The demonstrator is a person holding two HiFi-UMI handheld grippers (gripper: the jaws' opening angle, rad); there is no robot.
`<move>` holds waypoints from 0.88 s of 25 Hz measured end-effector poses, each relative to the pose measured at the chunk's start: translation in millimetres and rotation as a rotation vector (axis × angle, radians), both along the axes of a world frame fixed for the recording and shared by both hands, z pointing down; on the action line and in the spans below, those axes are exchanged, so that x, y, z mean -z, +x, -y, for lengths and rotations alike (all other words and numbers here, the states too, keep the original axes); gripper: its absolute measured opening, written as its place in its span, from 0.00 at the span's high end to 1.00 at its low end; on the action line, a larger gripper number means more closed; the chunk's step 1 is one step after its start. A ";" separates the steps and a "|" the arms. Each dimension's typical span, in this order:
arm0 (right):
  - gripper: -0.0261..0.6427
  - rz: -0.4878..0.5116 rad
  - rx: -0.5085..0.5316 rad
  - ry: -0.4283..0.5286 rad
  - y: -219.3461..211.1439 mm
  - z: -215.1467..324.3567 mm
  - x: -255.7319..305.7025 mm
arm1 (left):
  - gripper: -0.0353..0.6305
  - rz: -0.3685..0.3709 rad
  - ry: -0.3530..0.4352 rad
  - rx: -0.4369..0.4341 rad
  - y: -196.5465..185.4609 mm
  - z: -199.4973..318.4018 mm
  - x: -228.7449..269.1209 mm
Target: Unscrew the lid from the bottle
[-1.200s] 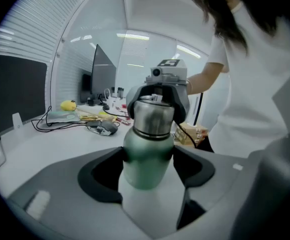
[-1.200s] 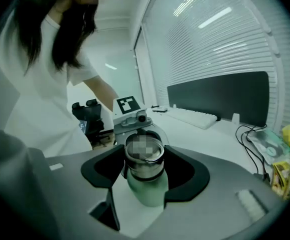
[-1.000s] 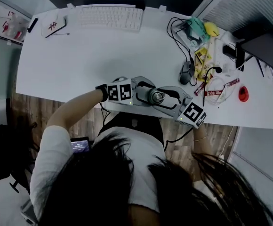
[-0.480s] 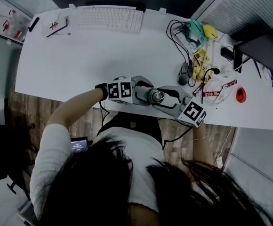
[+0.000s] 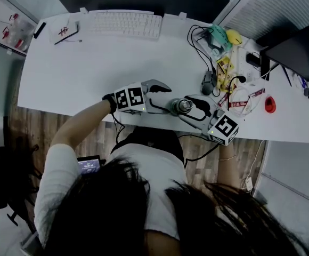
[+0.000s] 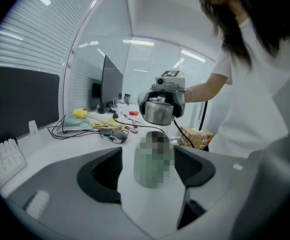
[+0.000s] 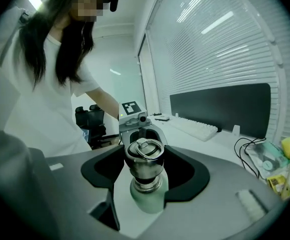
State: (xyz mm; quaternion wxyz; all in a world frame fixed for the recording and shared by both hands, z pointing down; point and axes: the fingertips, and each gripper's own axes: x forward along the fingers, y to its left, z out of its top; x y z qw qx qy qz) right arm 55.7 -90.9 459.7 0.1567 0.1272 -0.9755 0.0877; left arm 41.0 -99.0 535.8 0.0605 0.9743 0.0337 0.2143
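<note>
- The white bench (image 5: 90,68) carries the bottle (image 7: 147,198) between the open jaws of the left gripper (image 6: 147,165).
- The right gripper (image 7: 142,176) clamps the lid (image 7: 144,156).
- A keyboard (image 6: 5,161) lies left of the left gripper.
- Window blinds (image 7: 220,39) hang right of the right gripper.

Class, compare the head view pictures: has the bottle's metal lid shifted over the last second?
Yes. In the head view the lid has shifted slightly right, ending nearer the dark mouse on the desk.

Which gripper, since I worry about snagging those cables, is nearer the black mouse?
Right. The right gripper sits just on the person's side of the mouse, at the bottle. The left gripper is farther off, beyond the bottle, away from the mouse.
</note>
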 end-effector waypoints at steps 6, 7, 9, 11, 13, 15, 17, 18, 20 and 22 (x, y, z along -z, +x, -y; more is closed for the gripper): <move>0.59 0.065 -0.121 0.060 6.0 7.1 28.7 | 0.39 -0.049 0.066 0.063 -7.8 11.8 23.9; 0.59 0.074 -0.141 0.077 6.9 8.5 35.2 | 0.39 -0.058 0.076 0.074 -8.8 13.6 30.2; 0.59 0.092 -0.181 0.112 8.8 9.8 47.9 | 0.42 -0.080 0.094 0.099 -11.2 16.8 44.1; 0.59 0.110 -0.226 0.144 10.1 11.3 60.8 | 0.42 -0.106 0.114 0.132 -15.4 21.3 58.7; 0.59 0.136 -0.286 0.169 12.4 15.3 73.7 | 0.44 -0.136 0.138 0.170 -20.4 27.9 73.7; 0.59 0.170 -0.363 0.181 16.3 19.3 86.1 | 0.45 -0.167 0.164 0.213 -25.8 34.2 86.4; 0.59 0.198 -0.444 0.200 19.9 21.0 97.4 | 0.46 -0.201 0.179 0.257 -31.8 37.6 99.3; 0.59 0.209 -0.481 0.209 21.0 21.3 102.2 | 0.47 -0.220 0.182 0.281 -35.1 38.8 106.4; 0.59 0.228 -0.547 0.226 22.2 21.6 110.5 | 0.49 -0.255 0.189 0.333 -42.4 41.9 121.1; 0.59 0.246 -0.605 0.238 22.5 21.6 117.3 | 0.50 -0.287 0.195 0.388 -49.9 45.5 135.0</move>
